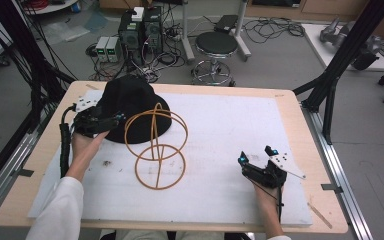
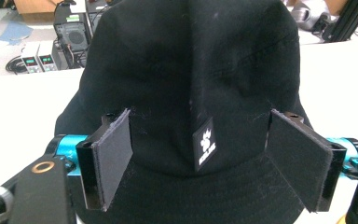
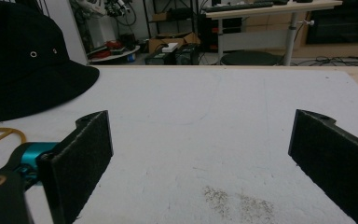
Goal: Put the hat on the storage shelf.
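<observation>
A black bucket hat (image 1: 130,102) lies at the back left of the white mat; in the left gripper view the hat (image 2: 191,60) shows a small white logo tag (image 2: 205,144). My left gripper (image 1: 119,119) is at the hat's left brim, open; in its own view the left gripper (image 2: 209,161) has its jaws wide apart on either side of the crown, over the brim. An orange wire stand (image 1: 156,145) of hoops rises right in front of the hat. My right gripper (image 1: 256,156) rests open near the front right, with bare mat between the right gripper (image 3: 200,158) jaws.
The white mat (image 1: 230,125) covers most of a wooden table (image 1: 300,125). A faint smudge (image 3: 237,198) marks the mat ahead of the right gripper. A stool (image 1: 216,45), power supplies (image 1: 109,47) and cables stand on the floor beyond the far edge.
</observation>
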